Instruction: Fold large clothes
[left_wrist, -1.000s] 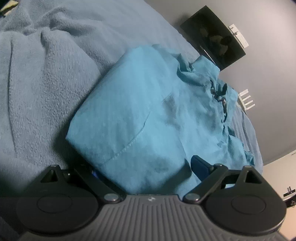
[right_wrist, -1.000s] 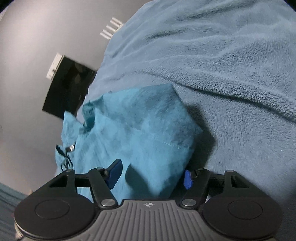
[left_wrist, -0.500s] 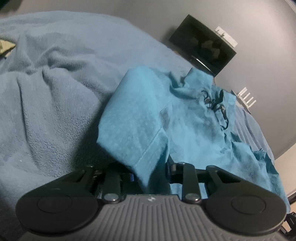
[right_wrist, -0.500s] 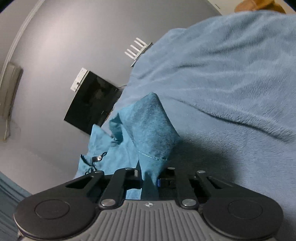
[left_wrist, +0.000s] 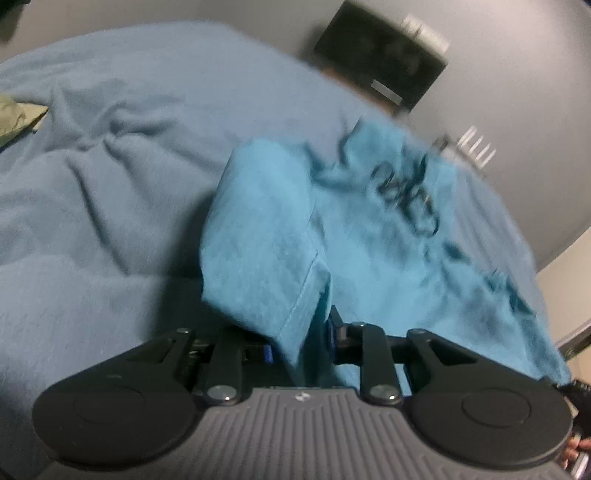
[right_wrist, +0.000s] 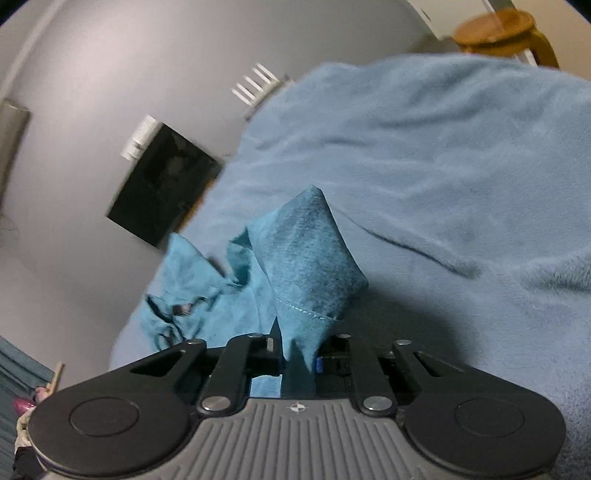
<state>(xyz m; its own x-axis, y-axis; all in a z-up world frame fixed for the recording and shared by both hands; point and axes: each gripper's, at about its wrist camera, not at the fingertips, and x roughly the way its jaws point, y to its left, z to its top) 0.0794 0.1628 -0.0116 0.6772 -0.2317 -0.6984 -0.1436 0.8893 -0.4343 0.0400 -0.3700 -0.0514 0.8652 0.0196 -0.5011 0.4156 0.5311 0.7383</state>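
Now the teal garment (left_wrist: 369, 236) lies crumpled on the blue blanket (left_wrist: 110, 184) of the bed — no legible writing on it. Left claw (left_wrist: 301, 343) and right claw (right_wrist: 297, 360) each pinch a hemmed edge, lifted clear.

The shirt (left_wrist: 369, 236) is lying on the blanket (left_wrist: 129, 166) w/ its near corners lifting up off it, & the TV (left_wrist: 380, 55) is standing behind, by the wall.

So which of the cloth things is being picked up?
The teal garment. Both the left hand-held gripper and the right hand-held gripper pinch it; the grey-blue blanket lies flat.
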